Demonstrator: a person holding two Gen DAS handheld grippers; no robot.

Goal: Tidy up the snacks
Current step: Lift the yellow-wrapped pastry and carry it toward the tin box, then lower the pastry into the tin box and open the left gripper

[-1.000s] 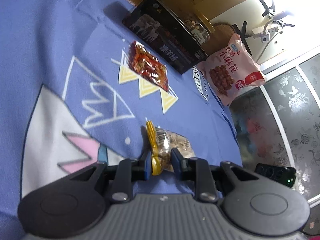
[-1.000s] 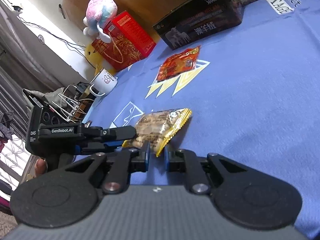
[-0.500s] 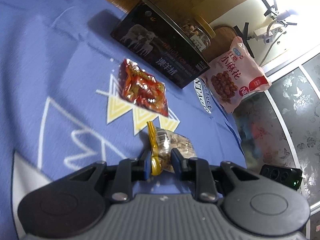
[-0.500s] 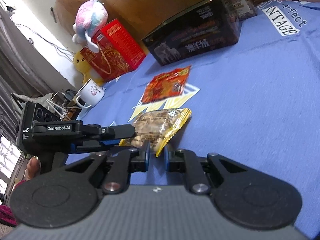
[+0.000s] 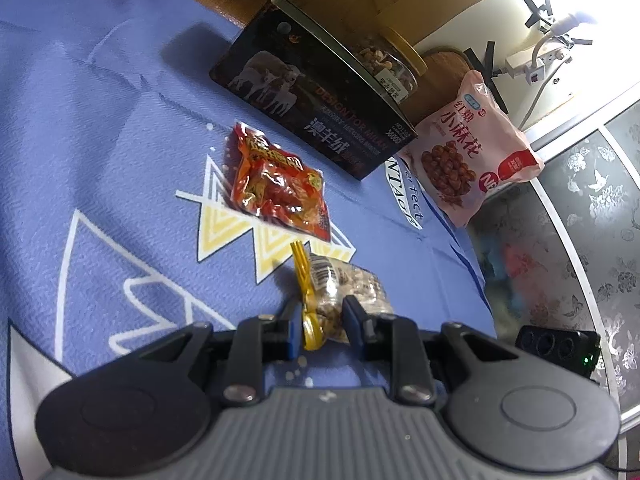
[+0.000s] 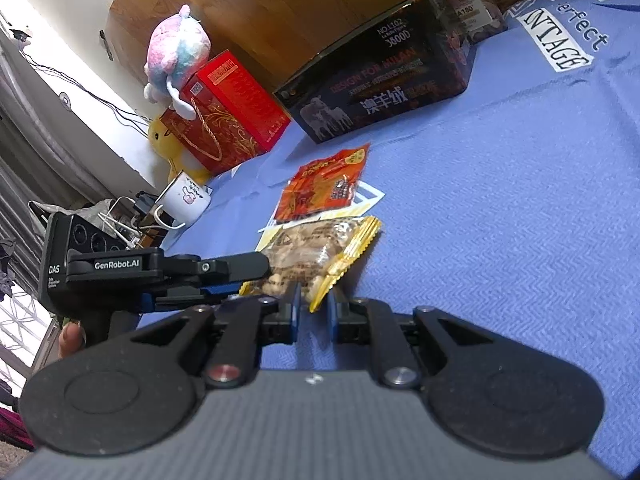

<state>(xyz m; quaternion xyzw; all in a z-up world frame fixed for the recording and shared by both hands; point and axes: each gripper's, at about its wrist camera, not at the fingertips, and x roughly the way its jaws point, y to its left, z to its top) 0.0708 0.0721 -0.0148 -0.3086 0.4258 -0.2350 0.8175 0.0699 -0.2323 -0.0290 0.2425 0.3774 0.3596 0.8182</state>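
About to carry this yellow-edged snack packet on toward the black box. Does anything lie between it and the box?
Yes. The red snack packet lies flat on the blue cloth, directly between the held yellow-edged packet and the black box. Both the left gripper and the right gripper grip the packet already.

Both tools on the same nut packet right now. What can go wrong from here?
1. The left tool and right tool both pinch the clear, yellow-edged nut packet at its edges; pulling apart may tear a seal or let one grip slip.
2. The flat red foil snack packet lies just beyond it on the blue printed cloth; pushing forward could shove or overlap it.
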